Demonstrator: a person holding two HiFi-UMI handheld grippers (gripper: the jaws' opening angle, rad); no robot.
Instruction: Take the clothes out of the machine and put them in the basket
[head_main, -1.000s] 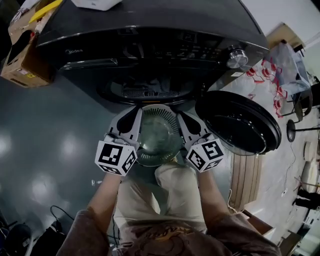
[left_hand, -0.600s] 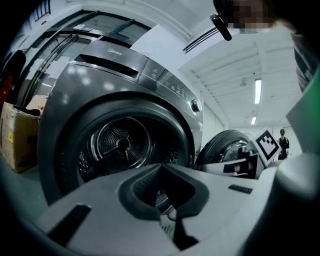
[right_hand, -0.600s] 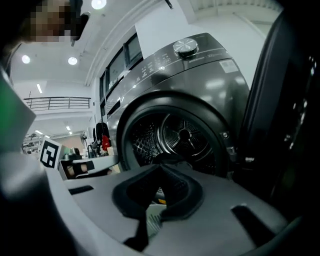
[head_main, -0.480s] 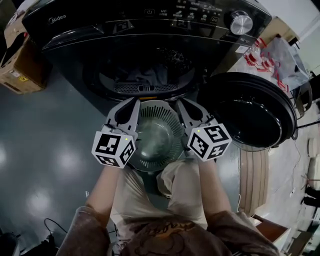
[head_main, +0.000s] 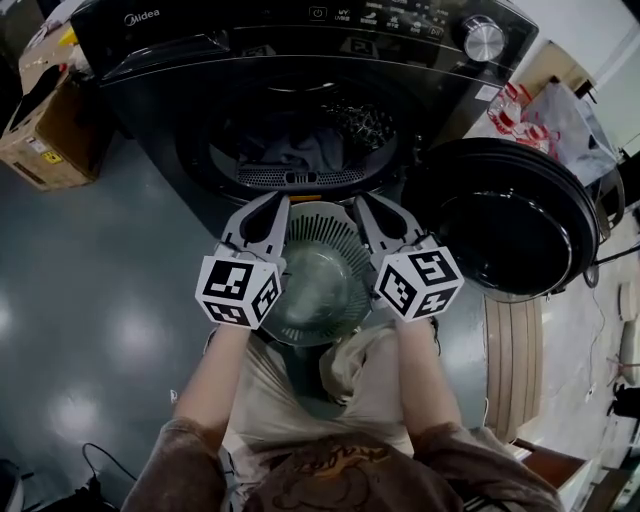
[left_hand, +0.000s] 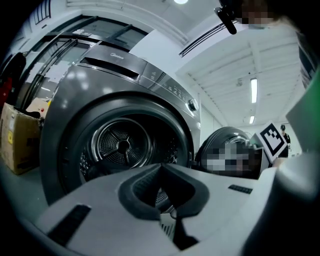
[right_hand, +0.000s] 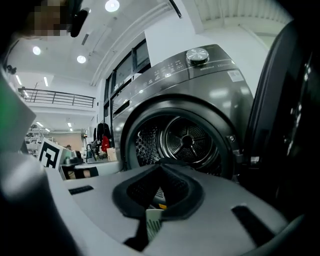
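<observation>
Both grippers, with the basket (head_main: 320, 228) between them, have sunk in front of the machine (head_main: 250, 70), and its drum mouth now shows more fully.

Left gripper (head_main: 271, 206): jaws pressed together. A slatted strip of the basket wall sits in their gap, apparently pinched.

Right gripper (head_main: 367, 205): same condition on the basket's opposite side.

Basket: just in front of the machine's opening, below it in the head view.

Clothes (head_main: 285, 152): dark heap inside the machine's drum.

Door (head_main: 510, 235): swung open at the machine's right.
</observation>
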